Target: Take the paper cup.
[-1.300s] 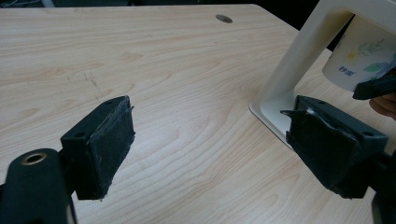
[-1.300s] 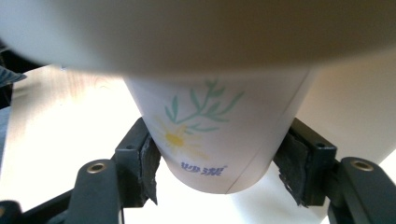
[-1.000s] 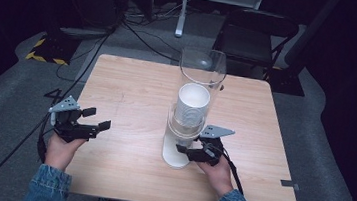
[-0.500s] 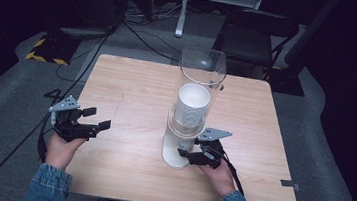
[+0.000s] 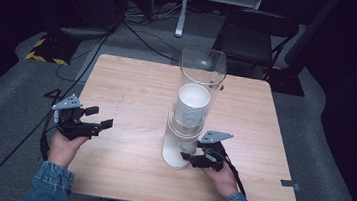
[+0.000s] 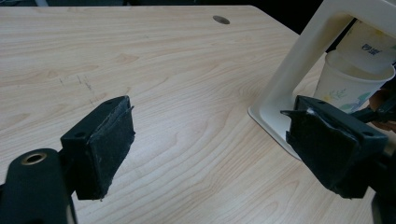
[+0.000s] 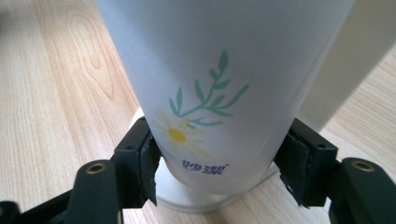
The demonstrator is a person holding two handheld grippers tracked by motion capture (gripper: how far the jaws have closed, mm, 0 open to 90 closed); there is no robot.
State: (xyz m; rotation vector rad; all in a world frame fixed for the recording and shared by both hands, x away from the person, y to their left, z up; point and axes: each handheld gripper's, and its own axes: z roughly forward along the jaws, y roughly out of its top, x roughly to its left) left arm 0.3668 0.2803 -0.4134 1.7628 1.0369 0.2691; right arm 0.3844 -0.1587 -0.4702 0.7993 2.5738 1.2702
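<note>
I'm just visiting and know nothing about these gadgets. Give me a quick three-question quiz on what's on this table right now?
1. True or false: the left gripper is holding something.
2. What do the right gripper's jaws close on?
A. the wooden table
B. the lowest paper cup in the cup dispenser
C. a cable
3. Fill in: the cup's print shows a ____.

Key: 1 false, it hangs open above the table; 2 B; 3 daisy.

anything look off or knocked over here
Nothing stands out. The cup dispenser stands upright on the table, the bottom paper cup sits straight between the right gripper jaws, and nothing is spilled.
</note>
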